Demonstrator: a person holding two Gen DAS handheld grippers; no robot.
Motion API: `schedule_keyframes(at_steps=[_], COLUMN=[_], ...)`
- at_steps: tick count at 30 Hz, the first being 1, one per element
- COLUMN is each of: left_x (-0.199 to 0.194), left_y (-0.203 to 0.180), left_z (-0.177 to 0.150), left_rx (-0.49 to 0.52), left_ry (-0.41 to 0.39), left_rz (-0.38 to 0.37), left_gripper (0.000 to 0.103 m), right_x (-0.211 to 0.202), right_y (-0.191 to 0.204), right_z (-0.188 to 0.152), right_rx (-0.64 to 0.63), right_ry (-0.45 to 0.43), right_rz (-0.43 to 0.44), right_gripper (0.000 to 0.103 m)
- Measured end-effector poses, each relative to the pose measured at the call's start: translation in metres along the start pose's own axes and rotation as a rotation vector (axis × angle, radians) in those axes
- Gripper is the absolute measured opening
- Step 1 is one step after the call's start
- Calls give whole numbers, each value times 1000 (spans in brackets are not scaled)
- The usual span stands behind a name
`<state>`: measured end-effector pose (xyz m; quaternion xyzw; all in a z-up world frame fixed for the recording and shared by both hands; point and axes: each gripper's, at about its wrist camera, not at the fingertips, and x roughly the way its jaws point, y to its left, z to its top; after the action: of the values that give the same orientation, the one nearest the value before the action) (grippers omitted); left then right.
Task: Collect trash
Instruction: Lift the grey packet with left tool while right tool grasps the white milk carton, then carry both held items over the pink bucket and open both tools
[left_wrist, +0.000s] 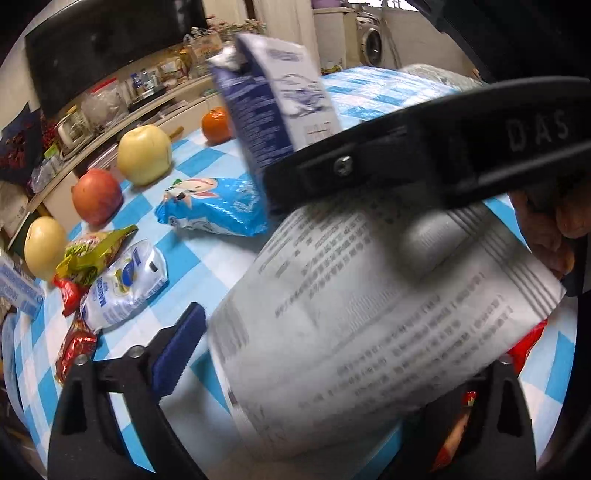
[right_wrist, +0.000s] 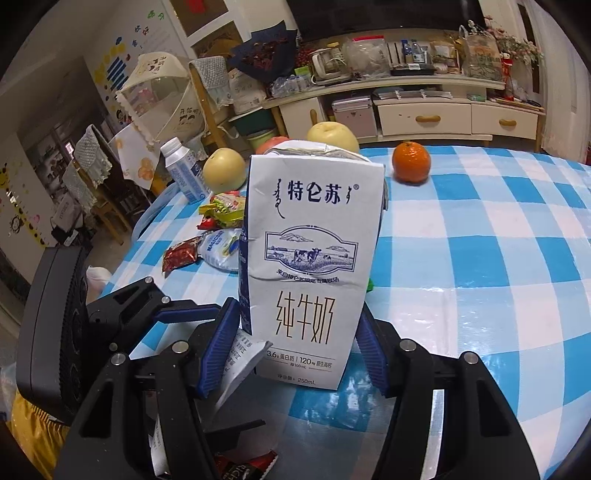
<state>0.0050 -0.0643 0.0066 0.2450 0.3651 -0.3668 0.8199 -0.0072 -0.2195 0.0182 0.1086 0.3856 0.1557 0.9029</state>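
Observation:
My right gripper (right_wrist: 297, 310) is shut on an upright white-and-blue milk carton (right_wrist: 306, 258), a blue pad against each side near its base. From the left wrist the carton (left_wrist: 273, 99) shows tilted at the top, above one black finger (left_wrist: 369, 166) of the right gripper. A white printed packet (left_wrist: 369, 314) fills the space between the jaws of my left gripper (left_wrist: 347, 332). The left pad (left_wrist: 177, 350) stands a little clear of its edge. The other finger is hidden behind it. The packet's corner (right_wrist: 240, 354) shows beside the carton, with the left gripper's fingers (right_wrist: 181, 314) just left of it.
On the blue-checked table (right_wrist: 480, 258) lie a blue snack bag (left_wrist: 214, 210), a white wrapper (left_wrist: 125, 288), a green wrapper (left_wrist: 96, 254) and red wrappers (left_wrist: 74, 347). Pears, a red apple (left_wrist: 96, 195) and an orange (right_wrist: 411, 162) stand behind. A small milk bottle (right_wrist: 183, 173) is at the left edge.

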Motion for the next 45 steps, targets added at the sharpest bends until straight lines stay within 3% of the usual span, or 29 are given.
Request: schedule_keyframes(at_steps=[4, 6, 16, 24, 27, 31, 45], left_x=[-9, -15, -33, -57, -67, -79, -118], left_y=[10, 18, 30, 40, 51, 59, 72], left_z=[-3, -5, -27, -52, -66, -82, -117], left_rx=[-56, -109, -265, -400, -499, -577, -687], left_ry=[-13, -23, -13, -39, -61, -74, -131], left_rz=[74, 67, 87, 40, 9, 27, 69], left_gripper=[48, 41, 37, 34, 24, 22, 20], right_x=[-4, -5, -6, -15, -17, -19, -13], right_y=[-13, -13, 9, 15, 14, 24, 79], right_z=[1, 2, 6, 5, 4, 2, -18], right_rx=[66, 74, 33, 33, 52, 46, -11], right_ry=[-18, -22, -41, -70, -76, -78, -34], right_rz=[17, 26, 53, 59, 86, 117, 180], right_gripper=[62, 62, 62, 62, 62, 62, 62])
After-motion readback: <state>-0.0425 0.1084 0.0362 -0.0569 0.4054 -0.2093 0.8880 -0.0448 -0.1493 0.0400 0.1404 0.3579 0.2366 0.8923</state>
